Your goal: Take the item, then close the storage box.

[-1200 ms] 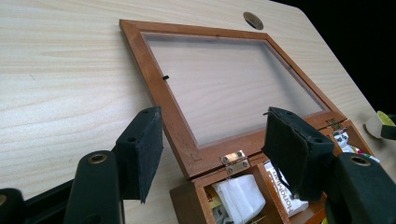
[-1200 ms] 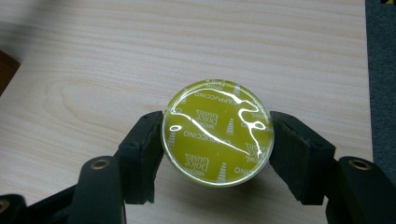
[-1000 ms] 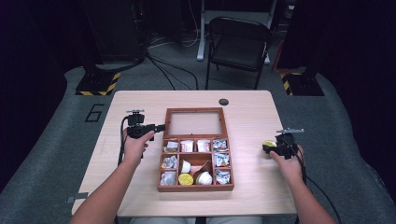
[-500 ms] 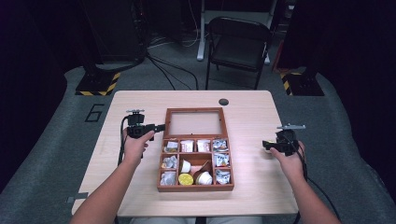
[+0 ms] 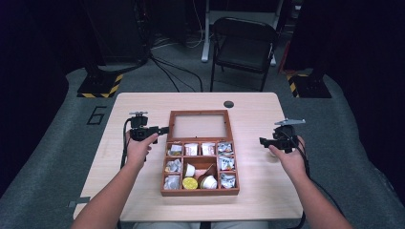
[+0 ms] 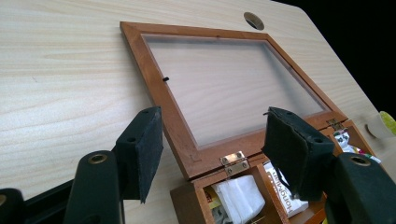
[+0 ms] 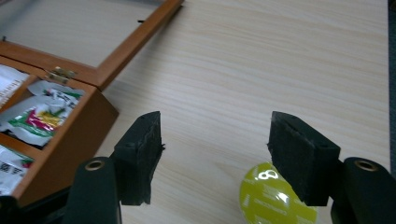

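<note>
We see the wooden box (image 5: 200, 162) mid-table (image 5: 143, 102), lid flat behind it. Left tongs (image 5: 164, 129) hover wide open, empty, at its rear-left corner. Right tongs (image 5: 262, 141), gaping and empty, hang over bare wood right of the box, above a yellow-lidded pod (image 7: 275, 198).

Your high view looks forward and down over the whole table (image 5: 143, 102) from above your side. Your left gripper view sits low and close, facing the wooden box (image 6: 187, 168) and its flat-lying lid (image 6: 224, 88). Your right gripper view looks closely down beside the box's far corner; all three views share the box
</note>
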Demonstrator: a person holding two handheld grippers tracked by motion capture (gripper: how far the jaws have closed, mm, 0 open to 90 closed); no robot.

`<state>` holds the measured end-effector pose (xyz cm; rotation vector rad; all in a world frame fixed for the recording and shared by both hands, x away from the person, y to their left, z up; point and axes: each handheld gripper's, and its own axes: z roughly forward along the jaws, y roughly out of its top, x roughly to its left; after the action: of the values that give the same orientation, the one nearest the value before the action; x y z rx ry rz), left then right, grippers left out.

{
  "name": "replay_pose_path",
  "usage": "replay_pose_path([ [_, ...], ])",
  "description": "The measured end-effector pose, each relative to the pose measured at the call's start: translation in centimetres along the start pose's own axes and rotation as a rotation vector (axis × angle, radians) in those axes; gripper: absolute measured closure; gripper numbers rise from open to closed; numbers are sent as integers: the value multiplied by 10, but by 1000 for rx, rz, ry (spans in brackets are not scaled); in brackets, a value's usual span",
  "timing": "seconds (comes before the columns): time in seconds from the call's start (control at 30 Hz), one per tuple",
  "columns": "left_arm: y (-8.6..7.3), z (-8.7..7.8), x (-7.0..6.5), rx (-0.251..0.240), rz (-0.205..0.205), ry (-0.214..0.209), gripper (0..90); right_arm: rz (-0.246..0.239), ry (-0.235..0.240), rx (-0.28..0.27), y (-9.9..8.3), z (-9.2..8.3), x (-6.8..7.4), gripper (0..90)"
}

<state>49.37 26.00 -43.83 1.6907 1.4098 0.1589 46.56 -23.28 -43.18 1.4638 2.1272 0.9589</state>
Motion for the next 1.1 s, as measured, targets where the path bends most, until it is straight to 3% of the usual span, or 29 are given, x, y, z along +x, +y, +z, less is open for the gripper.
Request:
replay_pose_path([
  [0.1, 0, 0, 0, 1, -4, 1, 372, 12, 25, -1, 7, -1, 8, 343],
  [0.13, 0, 0, 0, 1, -5, 1, 372, -12, 26, -3, 9, 0, 9, 343],
  [0.33, 0, 1, 1, 1, -8, 3, 372, -33, 61, -16, 21, 1, 26, 358],
  [0.63, 2, 4, -1, 0, -7, -2, 371, -39, 95, -18, 35, 8, 46, 362],
  [1.1, 0, 17, 3, 30, -12, -4, 371, -44, 106, -11, 47, 30, 59, 361],
])
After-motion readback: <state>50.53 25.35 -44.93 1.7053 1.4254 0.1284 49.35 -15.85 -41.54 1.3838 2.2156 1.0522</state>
